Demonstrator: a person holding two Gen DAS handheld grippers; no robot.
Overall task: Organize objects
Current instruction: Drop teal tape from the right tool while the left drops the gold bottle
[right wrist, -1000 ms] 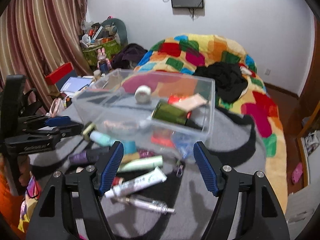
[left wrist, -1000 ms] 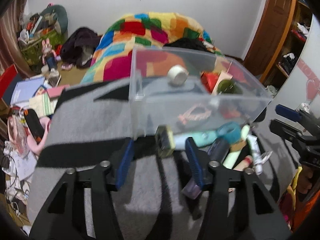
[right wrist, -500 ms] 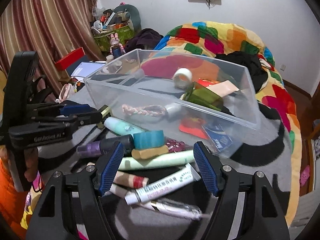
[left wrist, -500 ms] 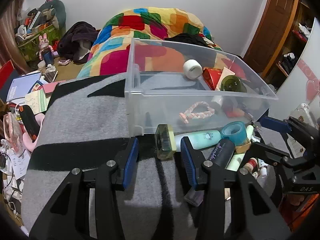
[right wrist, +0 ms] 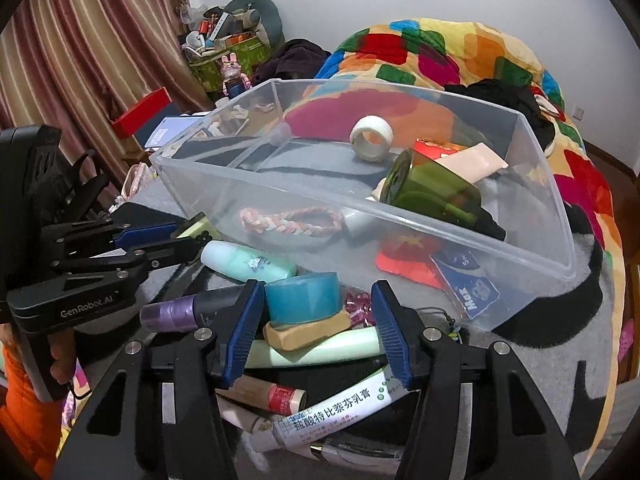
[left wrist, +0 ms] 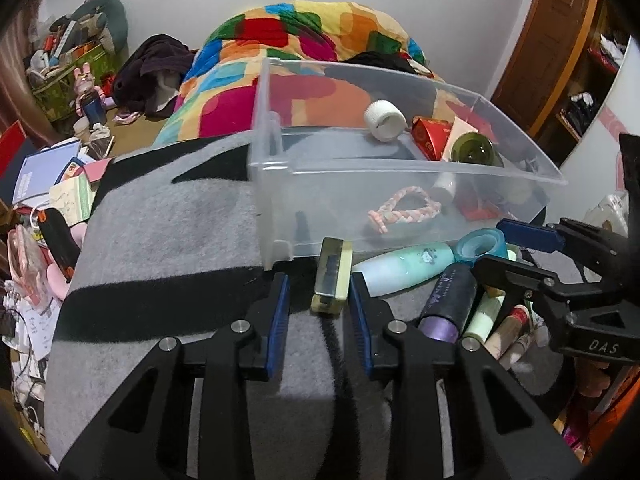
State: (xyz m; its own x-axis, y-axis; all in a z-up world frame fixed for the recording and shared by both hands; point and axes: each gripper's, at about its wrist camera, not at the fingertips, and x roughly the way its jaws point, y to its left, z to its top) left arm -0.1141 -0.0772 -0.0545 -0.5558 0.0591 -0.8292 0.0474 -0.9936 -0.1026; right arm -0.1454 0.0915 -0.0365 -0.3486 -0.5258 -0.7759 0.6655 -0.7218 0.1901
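Note:
A small yellow-green block (left wrist: pixel 331 276) stands on the grey blanket, just before the clear plastic bin (left wrist: pixel 400 168). My left gripper (left wrist: pixel 318 280) straddles it with closing jaws; the right pad is at the block's side and a gap remains on the left. In the right wrist view a teal tape roll (right wrist: pixel 302 298) rests on a tan block (right wrist: pixel 308 330) atop a pile of tubes. My right gripper (right wrist: pixel 317 286) is around the roll, jaws closing, and a gap shows at the right pad. The bin (right wrist: pixel 320 200) holds a white tape roll (right wrist: pixel 372 138), a green bottle (right wrist: pixel 432 192) and a pink braided rope (right wrist: pixel 288 220).
A mint bottle (left wrist: pixel 400 268) and a dark purple-capped bottle (left wrist: pixel 448 300) lie between the two grippers. Several tubes (right wrist: pixel 332 408) are heaped under the right gripper. A colourful quilt (right wrist: pixel 440 48) covers the bed behind. Boxes and papers (left wrist: pixel 48 184) clutter the floor at left.
Both pairs of jaws have narrowed. The right gripper came down and forward over the pile, so the teal roll now sits between its fingers. The left gripper stayed around the yellow-green block.

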